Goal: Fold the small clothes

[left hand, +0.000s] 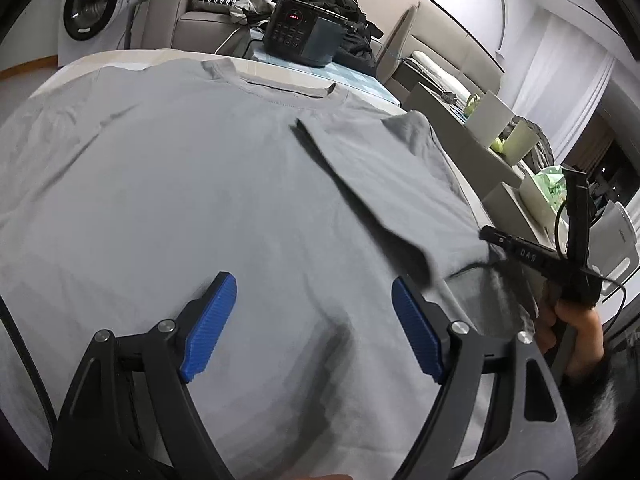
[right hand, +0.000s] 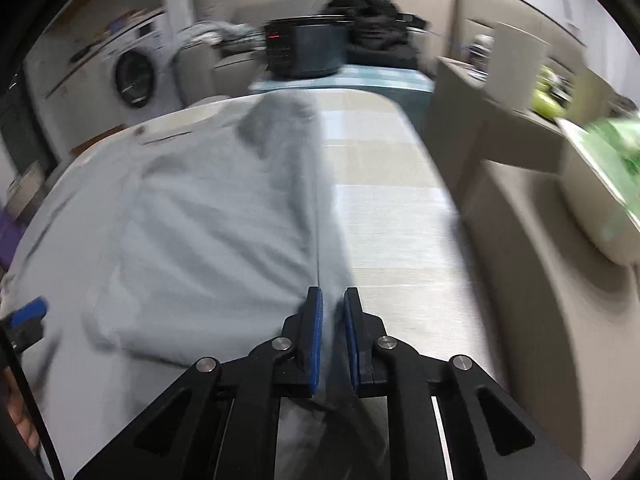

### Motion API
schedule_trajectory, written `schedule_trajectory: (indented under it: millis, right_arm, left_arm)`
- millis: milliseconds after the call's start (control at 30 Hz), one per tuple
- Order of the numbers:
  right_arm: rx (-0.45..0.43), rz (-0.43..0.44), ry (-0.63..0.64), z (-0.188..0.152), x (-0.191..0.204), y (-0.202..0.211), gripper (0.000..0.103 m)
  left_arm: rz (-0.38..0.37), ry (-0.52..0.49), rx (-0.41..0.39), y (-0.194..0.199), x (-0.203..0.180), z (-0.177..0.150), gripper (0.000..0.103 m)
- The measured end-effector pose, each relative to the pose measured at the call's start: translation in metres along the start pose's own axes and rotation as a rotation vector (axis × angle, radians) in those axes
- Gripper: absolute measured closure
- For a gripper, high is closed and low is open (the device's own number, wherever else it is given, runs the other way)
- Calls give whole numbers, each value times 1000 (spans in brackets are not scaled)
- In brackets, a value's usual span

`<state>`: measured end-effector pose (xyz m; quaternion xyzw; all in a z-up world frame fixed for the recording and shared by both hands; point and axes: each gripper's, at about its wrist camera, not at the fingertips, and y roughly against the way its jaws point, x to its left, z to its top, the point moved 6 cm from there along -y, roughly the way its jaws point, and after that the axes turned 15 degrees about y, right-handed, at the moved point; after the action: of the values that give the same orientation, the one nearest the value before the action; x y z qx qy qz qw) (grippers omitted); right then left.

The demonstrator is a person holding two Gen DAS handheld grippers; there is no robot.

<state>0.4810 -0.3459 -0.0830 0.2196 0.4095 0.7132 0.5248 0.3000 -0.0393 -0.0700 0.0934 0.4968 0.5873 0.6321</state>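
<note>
Currently catalogued: one grey T-shirt (left hand: 192, 184), spread flat over the desk (right hand: 396, 200), collar toward twelve o'clock, one sleeve folded in at two o'clock. Material: thin knit, light, limp, likely to sag and crease when lifted; not fragile, little slip against ribbed pads. Left gripper (left hand: 314, 328): jaws apart, hovering over the lower body, nothing between them. Right gripper (right hand: 333, 344): jaws nearly together, clamped on the shirt's side edge. Best holds: hem corners, side seam, shoulder seam.
</note>
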Motion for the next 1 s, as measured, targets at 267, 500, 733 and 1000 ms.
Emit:
schedule_trajectory:
  millis: [267,500,733,1000]
  right_arm:
    - [-72,118,-59,27,3,17,63]
    - [-92,200,-16,68,37,-4,62]
    - [-26,-2,228,47,64,-23,60]
    - [-64,133,295,2,114,26,60]
  left_arm:
    - [19,-37,1,-2,-5,-2,23]
    - [3,-25,2,-1,-3,1,22]
    - [14,-36,3,-2,-5,0,20]
    - [19,-40,4,-4,-6,1,20]
